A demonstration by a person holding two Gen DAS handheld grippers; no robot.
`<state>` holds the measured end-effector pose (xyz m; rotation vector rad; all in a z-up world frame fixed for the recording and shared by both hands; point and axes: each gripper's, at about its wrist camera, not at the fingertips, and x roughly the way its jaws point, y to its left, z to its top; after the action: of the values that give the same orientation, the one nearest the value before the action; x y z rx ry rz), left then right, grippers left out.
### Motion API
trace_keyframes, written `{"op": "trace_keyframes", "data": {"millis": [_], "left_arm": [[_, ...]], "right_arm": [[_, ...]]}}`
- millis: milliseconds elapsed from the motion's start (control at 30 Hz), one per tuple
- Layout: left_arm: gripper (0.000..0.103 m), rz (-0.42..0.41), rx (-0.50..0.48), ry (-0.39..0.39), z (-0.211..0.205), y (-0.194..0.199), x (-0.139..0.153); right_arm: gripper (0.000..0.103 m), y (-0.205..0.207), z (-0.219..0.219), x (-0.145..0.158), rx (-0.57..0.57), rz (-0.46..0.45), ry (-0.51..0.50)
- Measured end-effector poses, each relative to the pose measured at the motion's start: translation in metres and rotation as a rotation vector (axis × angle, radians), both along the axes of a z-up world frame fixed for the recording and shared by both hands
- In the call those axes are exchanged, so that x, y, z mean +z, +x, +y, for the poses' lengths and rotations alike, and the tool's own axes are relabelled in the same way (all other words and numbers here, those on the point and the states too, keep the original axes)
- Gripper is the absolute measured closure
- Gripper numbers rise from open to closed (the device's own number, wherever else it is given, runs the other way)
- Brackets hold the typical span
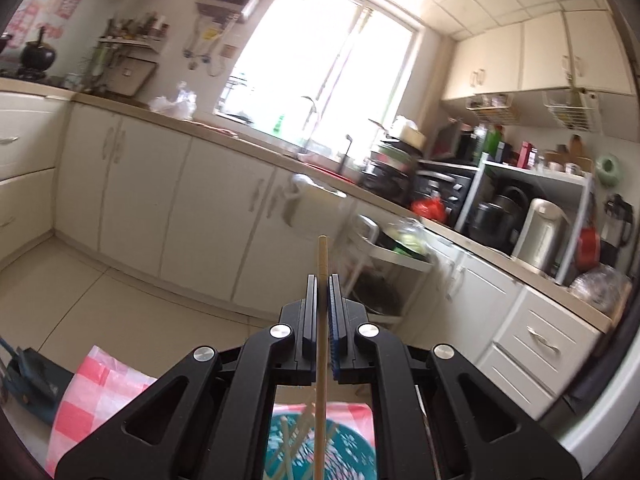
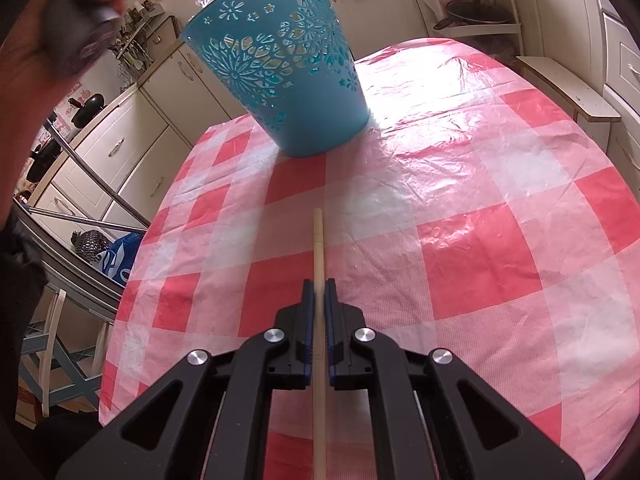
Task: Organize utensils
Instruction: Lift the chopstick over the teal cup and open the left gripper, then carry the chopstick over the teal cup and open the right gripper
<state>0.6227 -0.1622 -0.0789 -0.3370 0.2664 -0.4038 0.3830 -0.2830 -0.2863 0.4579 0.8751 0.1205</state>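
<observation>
Left hand (image 2: pixel 48 20): top-left corner of the right wrist view, raised above the table, blurred, wrapped around a dark handle.
Left gripper (image 1: pixel 322 280): jaws pressed onto a wooden chopstick (image 1: pixel 321 360), held high and pointing out toward the kitchen.
Left chopstick: runs straight down the middle of the left wrist view, tip poking a little beyond the fingertips, lower end over the basket.
Basket (image 1: pixel 352 440): teal plastic with cut-out flower pattern, seen from above in the left wrist view directly under the gripper; several more chopsticks (image 1: pixel 296 436) crossed inside, blurred.
Same basket in the right wrist view (image 2: pixel 296 80): upright on the far-left part of the table, wider at the rim than at the base.
Tablecloth (image 2: pixel 480 240): red-and-white checked plastic sheet, wrinkled and glossy, covering a rounded table.
Right gripper (image 2: pixel 319 288): closed around a second wooden chopstick (image 2: pixel 319 380), low over the cloth, aimed toward the basket base.
Right chopstick: lengthwise along the fingers, tip (image 2: pixel 318 216) extending ahead over the checks, well short of the basket; contact with the cloth not determinable.
Kitchen behind, left wrist view: cream cabinets (image 1: pixel 160 200), bright window (image 1: pixel 320 72), cluttered counter, steel kettle (image 1: pixel 540 232) on a white shelf at right.
</observation>
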Motion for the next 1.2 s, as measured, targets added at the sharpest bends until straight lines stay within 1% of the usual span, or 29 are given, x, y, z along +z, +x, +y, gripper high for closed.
{"op": "trace_keyframes", "data": {"millis": [67, 200, 433, 467, 533, 600, 633, 667, 700, 767, 800, 833, 867, 900, 933, 967, 1067, 1200], "left_arm": [[0.098, 0.005, 0.025, 0.0, -0.003, 0.006, -0.008], [0.098, 0.022, 0.028, 0.036, -0.011, 0.01, -0.027], [0.098, 0.113, 0.031, 0.093, -0.013, 0.01, -0.058], [0.096, 0.125, 0.029, 0.104, -0.012, 0.009, -0.062], [0.089, 0.16, 0.025, 0.128, -0.007, 0.004, -0.068], [0.067, 0.19, 0.033, 0.16, 0.0, -0.003, -0.072], [0.061, 0.201, 0.037, 0.17, 0.006, -0.009, -0.073], [0.052, 0.215, 0.048, 0.176, 0.013, -0.016, -0.074], [0.046, 0.226, 0.057, 0.178, 0.021, -0.023, -0.075], [0.04, 0.259, 0.093, 0.172, 0.042, -0.04, -0.077], [0.037, 0.282, 0.115, 0.172, 0.051, -0.047, -0.077], [0.036, 0.3, 0.125, 0.171, 0.058, -0.053, -0.078], [0.035, 0.319, 0.134, 0.163, 0.07, -0.064, -0.079], [0.032, 0.322, 0.14, 0.16, 0.077, -0.072, -0.08], [0.031, 0.323, 0.155, 0.163, 0.086, -0.083, -0.082], [0.029, 0.328, 0.169, 0.179, 0.093, -0.095, -0.085], [0.029, 0.35, 0.166, 0.204, 0.103, -0.112, -0.093], [0.028, 0.376, 0.127, 0.224, 0.105, -0.112, -0.099]], "right_arm": [[0.097, 0.0, -0.001, 0.0, 0.0, 0.0, 0.005], [0.097, 0.0, -0.001, 0.0, 0.001, 0.0, 0.007], [0.097, 0.0, -0.002, 0.0, 0.0, 0.0, 0.013], [0.097, 0.0, -0.002, 0.0, 0.0, 0.0, 0.015], [0.097, 0.0, -0.002, 0.0, 0.0, 0.0, 0.02], [0.097, 0.0, -0.003, 0.0, 0.0, 0.0, 0.025], [0.097, 0.0, -0.003, 0.0, -0.001, 0.0, 0.028], [0.097, -0.001, -0.003, 0.0, -0.001, 0.0, 0.031], [0.097, -0.001, -0.004, 0.0, 0.0, 0.0, 0.032], [0.097, -0.001, -0.004, 0.0, 0.003, 0.0, 0.033], [0.094, -0.001, -0.004, 0.0, 0.006, 0.0, 0.035], [0.089, 0.0, -0.004, 0.0, 0.015, -0.002, 0.041], [0.087, 0.001, -0.002, 0.002, 0.033, -0.004, 0.037], [0.083, 0.001, -0.001, 0.003, 0.045, -0.005, 0.027], [0.081, 0.001, 0.002, 0.005, 0.059, -0.004, 0.002], [0.081, 0.001, 0.004, 0.005, 0.064, -0.003, -0.011], [0.081, 0.003, 0.01, 0.008, 0.084, 0.016, -0.065], [0.084, 0.008, 0.025, 0.013, 0.135, 0.042, -0.206]]}}
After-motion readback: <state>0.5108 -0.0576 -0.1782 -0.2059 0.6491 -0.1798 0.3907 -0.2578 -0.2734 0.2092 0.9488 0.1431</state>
